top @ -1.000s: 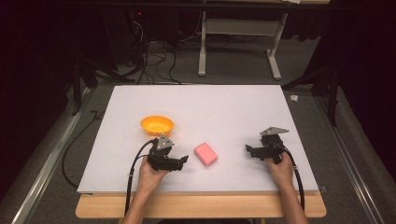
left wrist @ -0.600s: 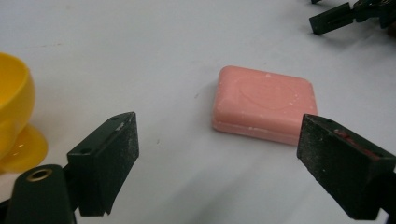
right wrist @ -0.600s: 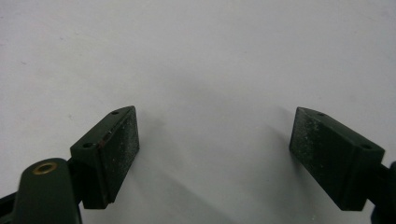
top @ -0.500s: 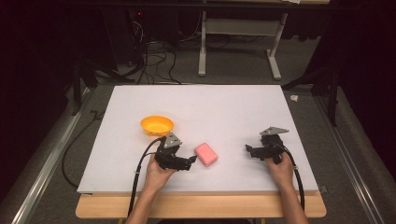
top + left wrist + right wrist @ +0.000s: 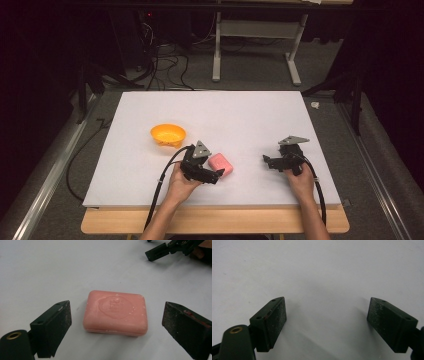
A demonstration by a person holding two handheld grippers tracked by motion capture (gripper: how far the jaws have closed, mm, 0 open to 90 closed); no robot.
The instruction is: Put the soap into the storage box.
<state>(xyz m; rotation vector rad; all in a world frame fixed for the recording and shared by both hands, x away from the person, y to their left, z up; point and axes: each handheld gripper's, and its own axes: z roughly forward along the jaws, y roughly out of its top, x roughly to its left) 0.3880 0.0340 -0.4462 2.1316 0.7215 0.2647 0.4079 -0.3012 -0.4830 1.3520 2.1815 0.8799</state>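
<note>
Soap (image 5: 115,313) lies between left claw's (image 5: 116,327) just-opened jaws.

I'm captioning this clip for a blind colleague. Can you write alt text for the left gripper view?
A pink bar of soap lies flat on a white table, framed by the two open black jaws of the left hand-held gripper, with a gap on each side. The jaws have just been opening. At the top right, the right hand-held gripper rests on the table.

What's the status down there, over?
Left gripper open, jaws just widened around the pink soap, not touching. Right gripper open, nothing between. Orange bowl apart; path clear.
</note>
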